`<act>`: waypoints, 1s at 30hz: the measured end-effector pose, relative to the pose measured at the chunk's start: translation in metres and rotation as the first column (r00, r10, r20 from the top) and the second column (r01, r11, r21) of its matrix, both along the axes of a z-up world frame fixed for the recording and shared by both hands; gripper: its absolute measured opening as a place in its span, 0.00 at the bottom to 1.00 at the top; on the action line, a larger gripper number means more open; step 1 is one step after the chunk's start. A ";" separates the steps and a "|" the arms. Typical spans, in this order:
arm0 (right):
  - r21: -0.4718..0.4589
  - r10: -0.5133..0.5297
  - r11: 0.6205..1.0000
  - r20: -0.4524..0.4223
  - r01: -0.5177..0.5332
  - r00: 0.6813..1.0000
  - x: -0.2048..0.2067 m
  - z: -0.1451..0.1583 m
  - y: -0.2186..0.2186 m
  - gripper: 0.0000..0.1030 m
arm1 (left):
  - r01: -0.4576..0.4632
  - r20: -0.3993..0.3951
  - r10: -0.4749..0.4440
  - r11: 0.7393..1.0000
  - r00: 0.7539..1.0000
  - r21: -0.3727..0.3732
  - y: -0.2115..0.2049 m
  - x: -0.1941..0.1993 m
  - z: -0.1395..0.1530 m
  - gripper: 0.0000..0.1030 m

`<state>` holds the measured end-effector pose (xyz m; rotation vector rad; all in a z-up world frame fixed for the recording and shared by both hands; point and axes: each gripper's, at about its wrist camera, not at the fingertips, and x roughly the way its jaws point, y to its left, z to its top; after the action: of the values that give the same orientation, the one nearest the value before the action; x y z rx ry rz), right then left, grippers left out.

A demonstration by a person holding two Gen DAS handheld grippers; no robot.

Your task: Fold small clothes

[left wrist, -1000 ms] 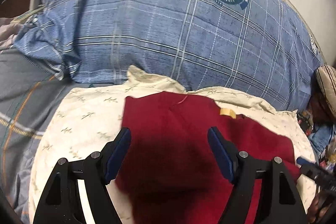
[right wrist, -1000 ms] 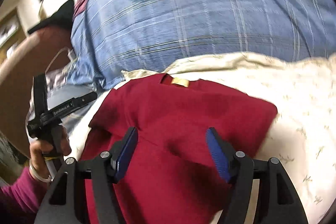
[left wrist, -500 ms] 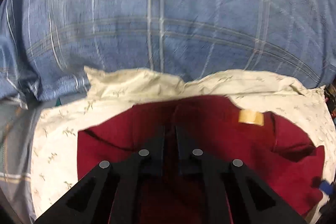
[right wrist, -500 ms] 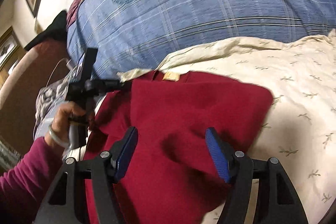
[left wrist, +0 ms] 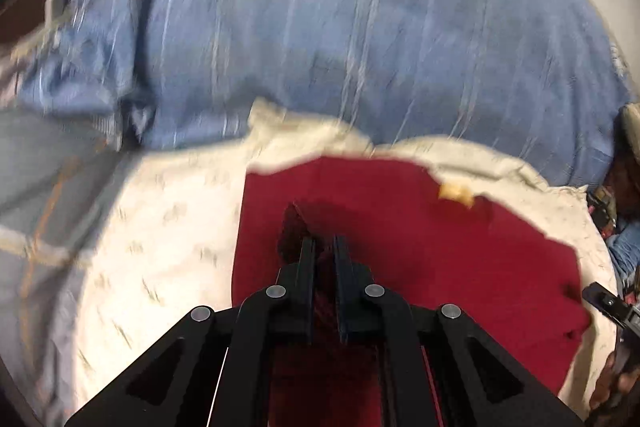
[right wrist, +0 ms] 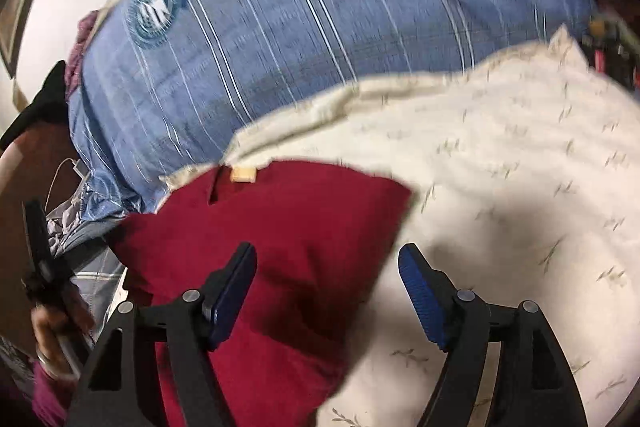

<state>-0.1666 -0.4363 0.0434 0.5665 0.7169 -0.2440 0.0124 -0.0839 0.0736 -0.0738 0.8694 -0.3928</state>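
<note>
The red garment (left wrist: 400, 247) lies on the cream pillow (left wrist: 168, 227), toward its far edge beside the blue plaid pillow (left wrist: 320, 47). The left gripper (left wrist: 322, 247) is pinched closed on a fold, apparently; blur hinders. The right gripper (right wrist: 326, 291), jaws wide, holds nothing. Soft, light cloth; best gripped at edges.

One red garment (left wrist: 400, 235), two tools (left wrist: 322, 247)

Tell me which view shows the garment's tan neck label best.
The right wrist view: the tan label is crisp-edged at the red garment's neckline. The left wrist view shows it smeared by motion blur, smaller.
</note>
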 end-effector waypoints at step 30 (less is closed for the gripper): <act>-0.458 -0.013 0.881 -0.266 -0.114 0.964 -0.044 -0.016 0.083 0.08 | 0.051 0.000 -0.051 0.998 0.999 0.025 -0.008 -0.008 -0.025 0.12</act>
<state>-0.2107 -0.3536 0.0271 0.0459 0.8915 -0.4355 0.0049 -0.0922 0.0487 -0.0285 0.8763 -0.4297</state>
